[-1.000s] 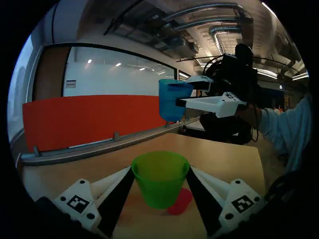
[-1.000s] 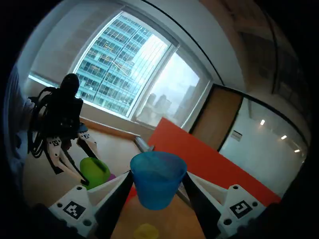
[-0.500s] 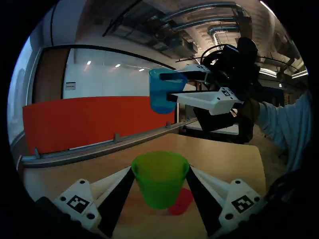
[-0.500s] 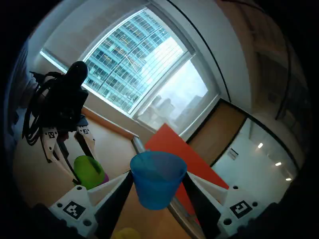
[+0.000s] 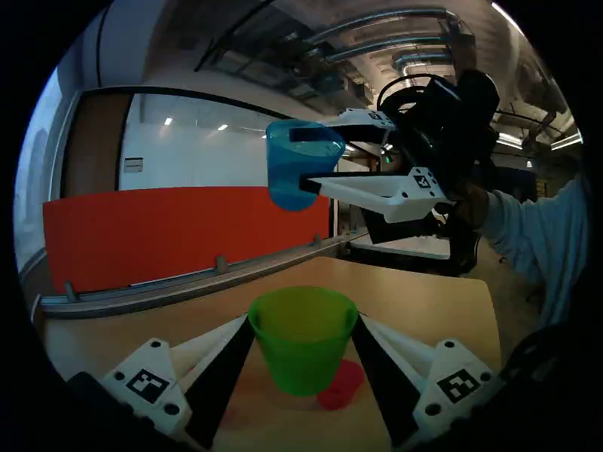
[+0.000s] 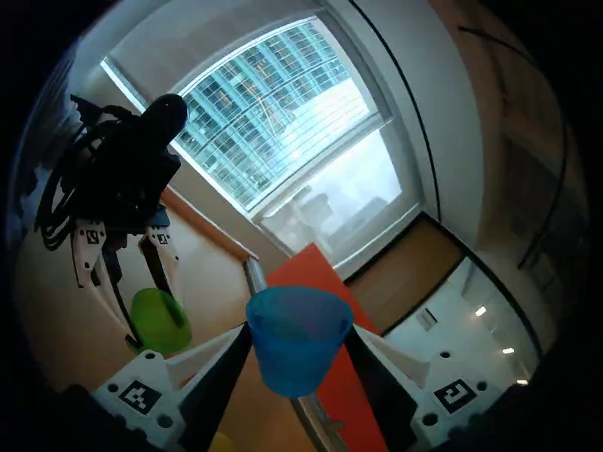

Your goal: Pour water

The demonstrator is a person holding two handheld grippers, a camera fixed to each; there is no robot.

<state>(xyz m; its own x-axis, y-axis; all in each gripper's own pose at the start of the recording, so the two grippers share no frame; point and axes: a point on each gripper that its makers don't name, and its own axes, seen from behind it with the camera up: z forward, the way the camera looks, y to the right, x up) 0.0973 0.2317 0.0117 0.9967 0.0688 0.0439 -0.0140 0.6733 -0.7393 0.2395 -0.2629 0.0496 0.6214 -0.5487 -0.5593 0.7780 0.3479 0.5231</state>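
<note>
Red cup [image 5: 343, 383] half hidden behind the green cup [image 5: 303, 346]

Top cup [image 5: 301, 162] over btm cup [image 5: 303, 346] (apart)

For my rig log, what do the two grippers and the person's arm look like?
Left gripper and right gripper match: white fingers with black inner pads and a square black-and-white marker at each finger's base. Behind them sits a black housing with looping black cables. The sleeve is light blue.

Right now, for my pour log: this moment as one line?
left gripper: shut on green cup | right gripper: shut on blue cup, raised, slightly tilted | pour: not yet begun
</note>
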